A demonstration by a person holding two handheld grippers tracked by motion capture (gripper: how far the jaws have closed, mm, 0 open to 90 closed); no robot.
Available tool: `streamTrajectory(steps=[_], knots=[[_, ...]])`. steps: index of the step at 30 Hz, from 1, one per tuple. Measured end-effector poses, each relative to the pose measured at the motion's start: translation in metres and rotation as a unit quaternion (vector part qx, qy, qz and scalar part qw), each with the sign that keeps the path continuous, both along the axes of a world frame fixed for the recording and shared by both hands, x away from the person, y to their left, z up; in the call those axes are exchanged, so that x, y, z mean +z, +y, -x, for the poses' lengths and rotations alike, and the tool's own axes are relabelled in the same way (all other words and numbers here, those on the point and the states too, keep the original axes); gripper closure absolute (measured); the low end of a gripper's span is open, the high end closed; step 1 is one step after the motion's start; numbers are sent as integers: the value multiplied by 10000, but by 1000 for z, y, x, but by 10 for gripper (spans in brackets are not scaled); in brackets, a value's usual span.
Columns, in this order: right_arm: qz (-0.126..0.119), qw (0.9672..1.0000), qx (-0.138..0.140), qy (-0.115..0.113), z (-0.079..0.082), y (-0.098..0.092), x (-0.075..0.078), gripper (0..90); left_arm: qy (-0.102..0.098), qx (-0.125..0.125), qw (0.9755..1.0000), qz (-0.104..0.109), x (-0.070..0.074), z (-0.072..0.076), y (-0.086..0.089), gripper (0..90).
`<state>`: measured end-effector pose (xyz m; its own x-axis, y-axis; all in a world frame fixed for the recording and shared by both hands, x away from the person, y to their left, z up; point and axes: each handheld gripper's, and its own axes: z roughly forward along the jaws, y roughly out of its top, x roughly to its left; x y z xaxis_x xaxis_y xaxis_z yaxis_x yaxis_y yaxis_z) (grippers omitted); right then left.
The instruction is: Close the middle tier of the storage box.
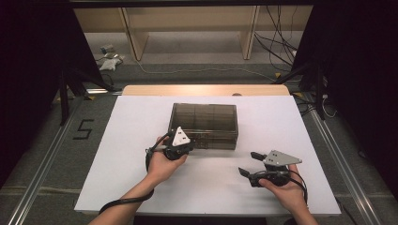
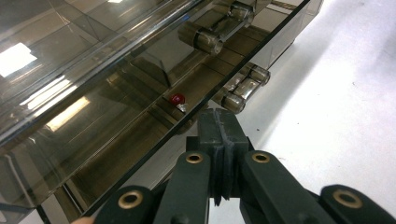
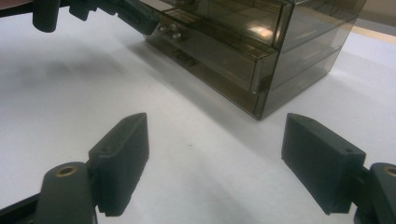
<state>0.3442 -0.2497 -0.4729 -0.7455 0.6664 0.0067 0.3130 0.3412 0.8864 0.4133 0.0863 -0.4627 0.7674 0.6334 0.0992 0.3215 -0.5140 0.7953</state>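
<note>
Both forearms come in from the near edge of the table (image 1: 117, 187), each hand gripping a tool. Left hand (image 1: 162, 164) holds the left tool (image 1: 180, 146) up against the front of a smoky, see-through drawer box (image 1: 204, 124) — its jaws are pressed flat together, pads meeting with nothing between them, just beside the lower drawer's clear bar handle (image 2: 240, 91). A second bar handle (image 2: 217, 30) sits on the drawer above, and a small red bead (image 2: 177, 99) lies inside, seen through the tinted wall. Right hand (image 1: 286, 190) rests well apart from the box, low over the white sheet, and the right tool (image 1: 248, 164) stands released — jaws spread wide, empty. That box sits at the middle of the table, toward its far side.
</note>
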Motion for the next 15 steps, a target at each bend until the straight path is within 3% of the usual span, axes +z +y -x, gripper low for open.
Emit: streamTrajectory(steps=[15], knots=[[1, 10000, 5, 2, 0, 0, 0, 240, 16, 14, 10000, -15, 0, -2, -1, 898]])
